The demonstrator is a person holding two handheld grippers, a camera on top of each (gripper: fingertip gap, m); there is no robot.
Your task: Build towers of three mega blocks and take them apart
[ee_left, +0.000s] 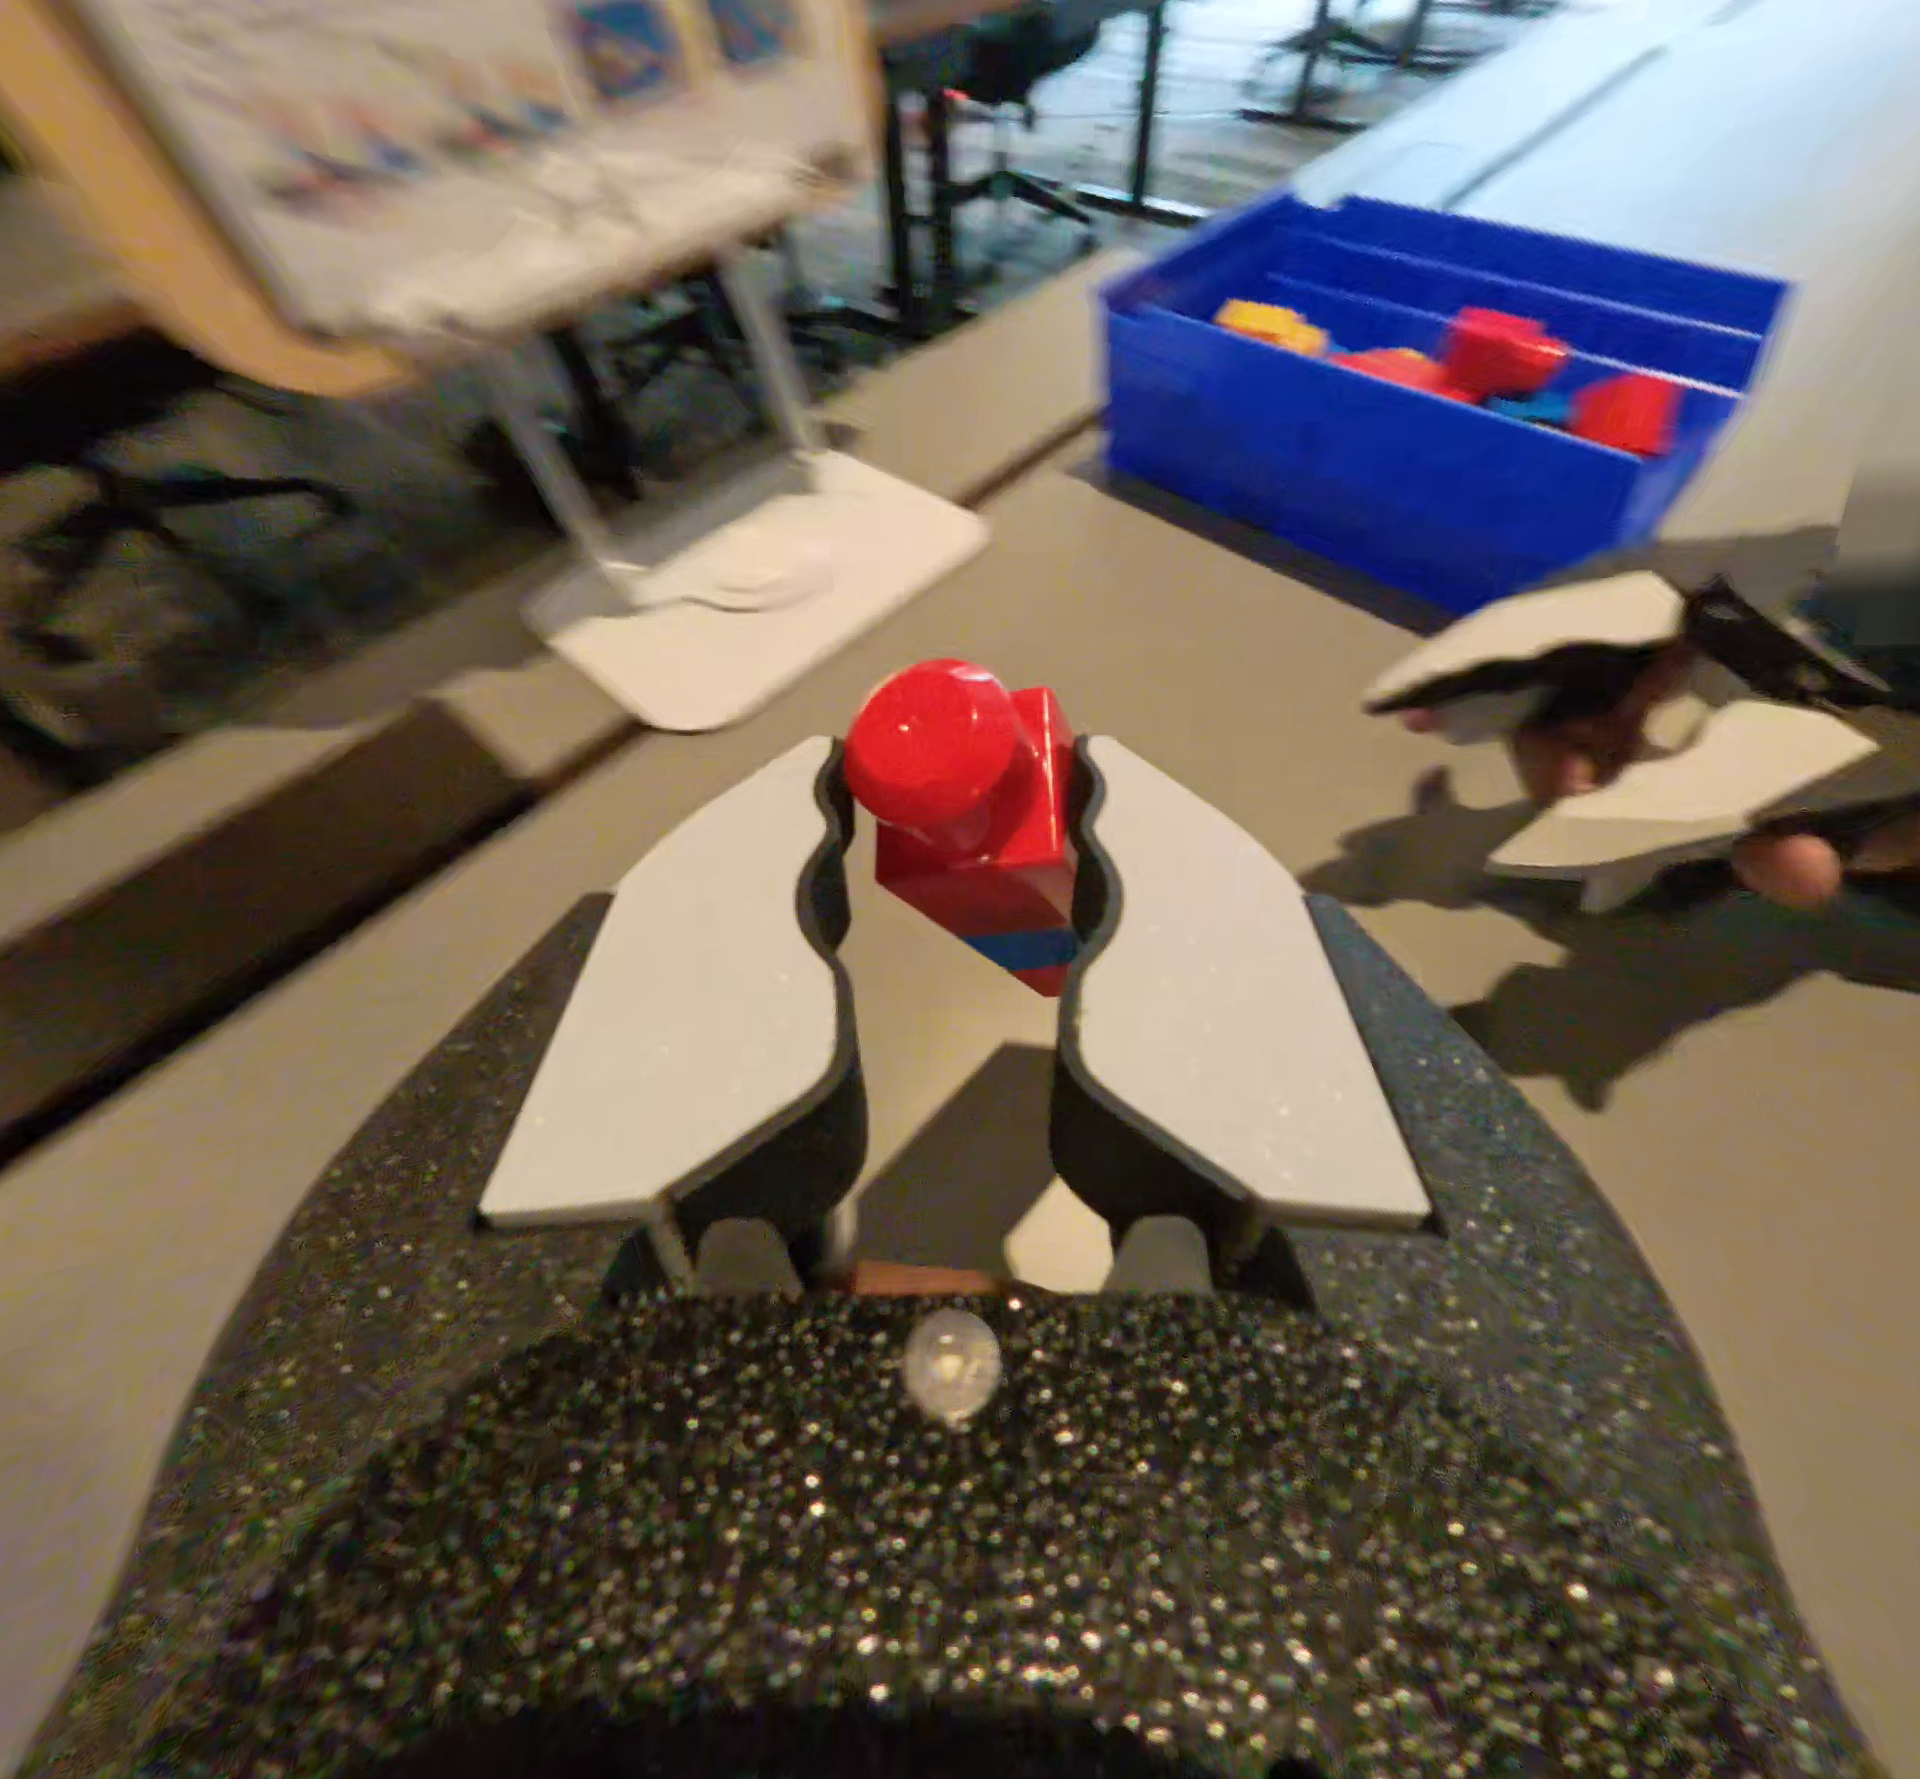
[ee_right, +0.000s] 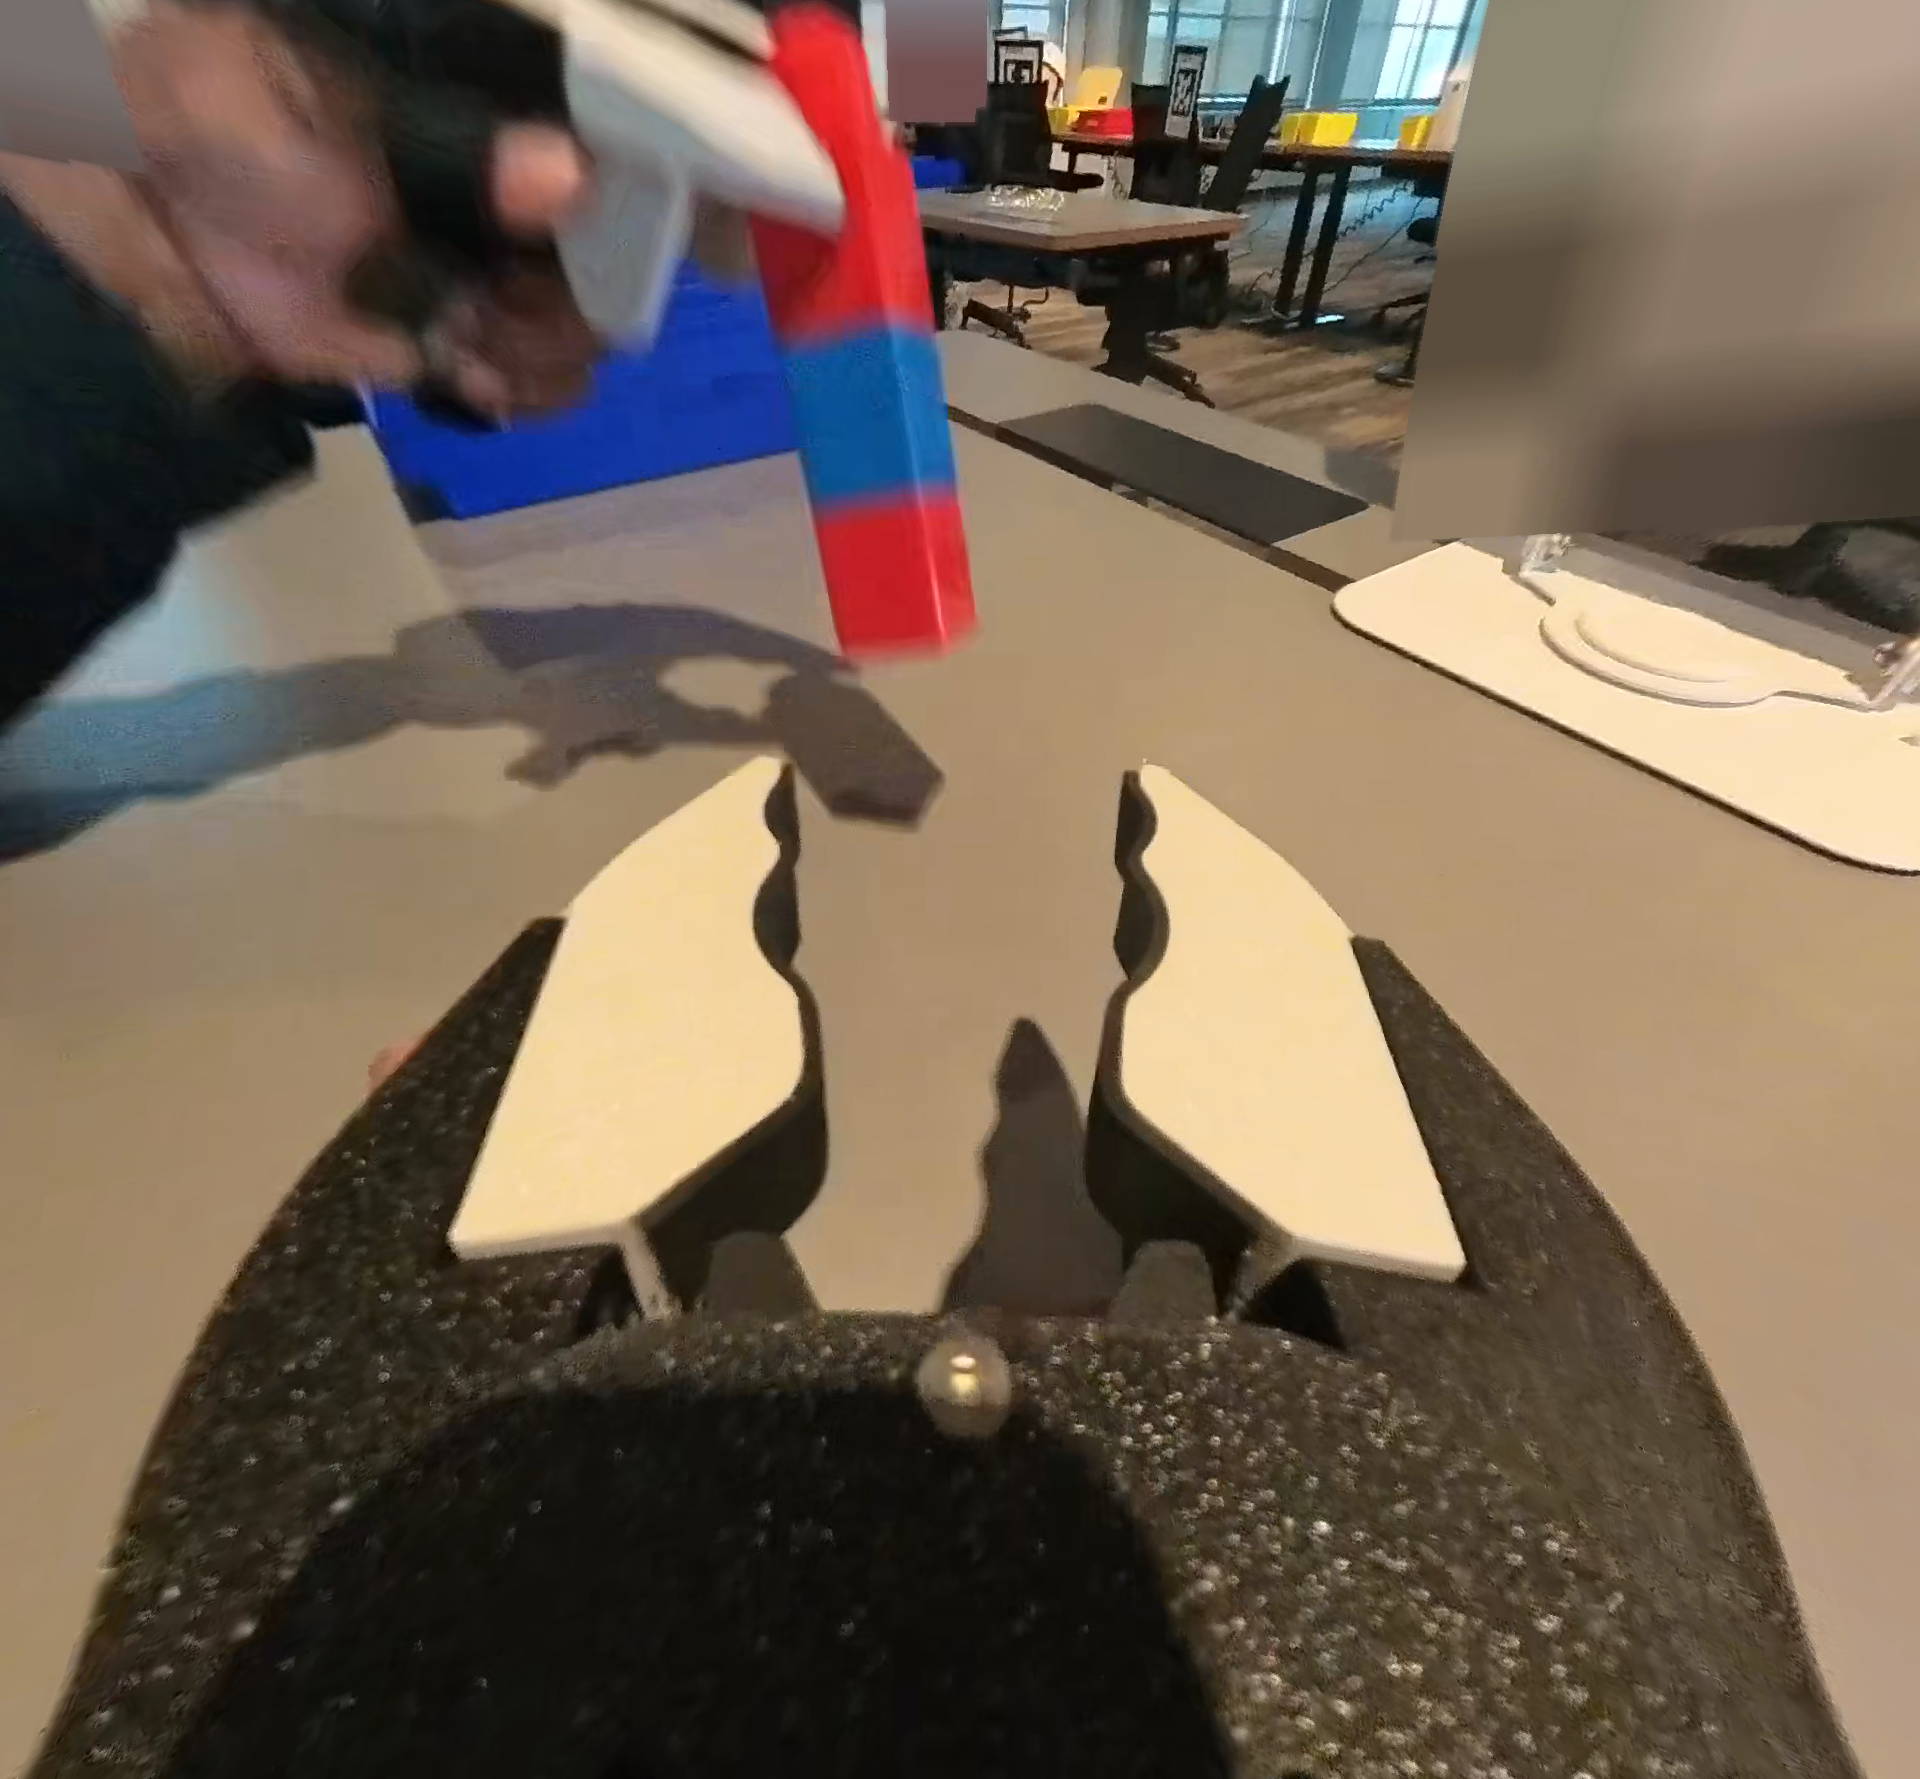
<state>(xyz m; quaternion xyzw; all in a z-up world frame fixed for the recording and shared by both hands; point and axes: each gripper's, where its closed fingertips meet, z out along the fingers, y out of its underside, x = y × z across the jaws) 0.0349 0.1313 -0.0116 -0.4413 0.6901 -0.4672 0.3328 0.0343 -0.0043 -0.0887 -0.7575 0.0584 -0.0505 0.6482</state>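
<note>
Left gripper (ee_left: 961,830) clamps my tower (ee_left: 977,836) by its top red block, hanging tilted above the grey table (ee_left: 1195,607): three blocks, red, blue, red. Right gripper (ee_right: 961,794) gapes wide, holding nothing. Beyond sits one blue bin (ee_left: 1351,462) with loose blocks (three red and one yellow I can count). No writing I can read.

The left gripper (ee_left: 961,830) jaws clamp a tilted tower (ee_left: 977,836) of red and blue blocks above the table (ee_left: 1195,607). The right gripper (ee_left: 1455,784) hovers nearby, jaws apart. Beyond, a blue bin (ee_left: 1351,472) holds loose blocks (ee_left: 1496,353).
</note>
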